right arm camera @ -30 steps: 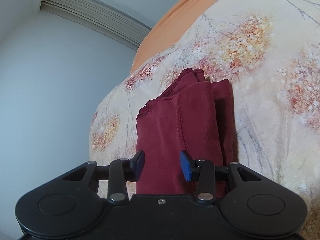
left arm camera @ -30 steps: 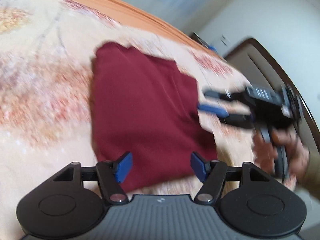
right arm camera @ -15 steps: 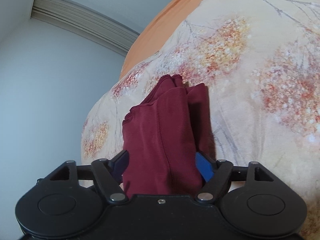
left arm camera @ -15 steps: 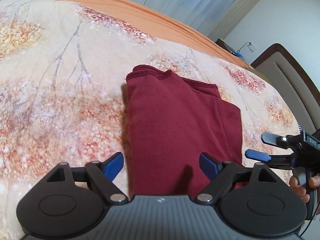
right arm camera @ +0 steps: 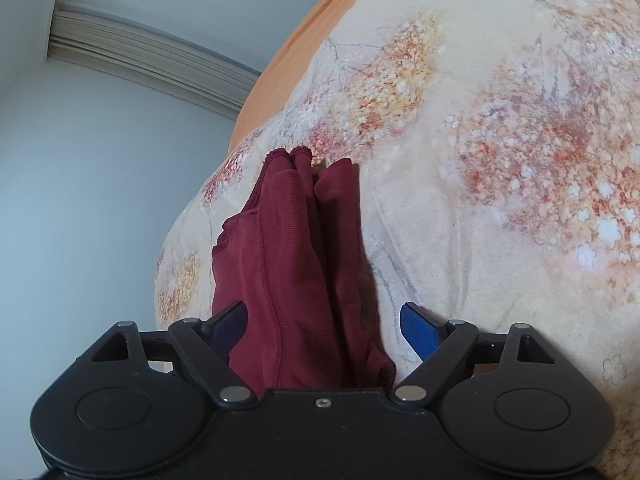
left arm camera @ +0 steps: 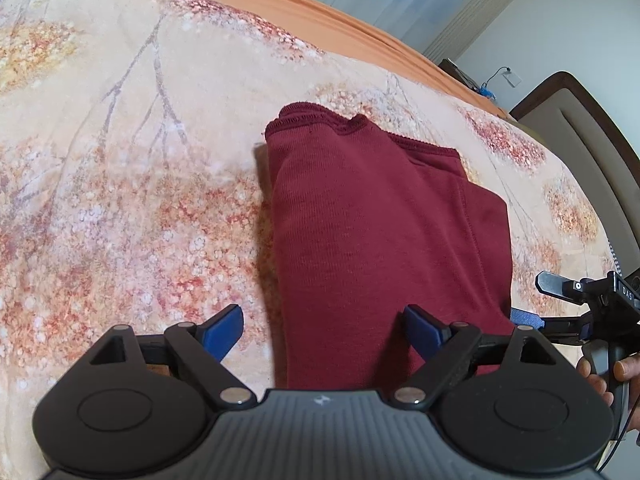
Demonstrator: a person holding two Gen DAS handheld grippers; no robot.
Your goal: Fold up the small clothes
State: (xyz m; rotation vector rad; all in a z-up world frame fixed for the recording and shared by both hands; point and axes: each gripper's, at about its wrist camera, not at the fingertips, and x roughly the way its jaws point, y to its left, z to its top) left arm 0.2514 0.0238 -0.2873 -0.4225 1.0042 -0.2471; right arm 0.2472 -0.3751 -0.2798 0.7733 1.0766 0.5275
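A dark red garment [left arm camera: 380, 224] lies folded into a rectangle on the floral bedspread [left arm camera: 120, 160]. My left gripper [left arm camera: 324, 330] is open just above its near edge, the cloth between the blue pads, not gripped. My right gripper [right arm camera: 322, 326] is open at the garment's side edge, with the stacked red folds [right arm camera: 296, 264] between its pads. The right gripper also shows in the left wrist view [left arm camera: 560, 304], low at the garment's right edge, held by a hand.
An orange sheet [left arm camera: 320, 20] borders the bedspread at the far side. A dark headboard [left arm camera: 592, 140] stands at the right. Curtains and a pale wall [right arm camera: 80, 160] lie beyond the bed.
Both grippers have opened wider. The left gripper has swung in over the garment's near edge. The right gripper has moved up to the garment's side, its folds now between the pads.
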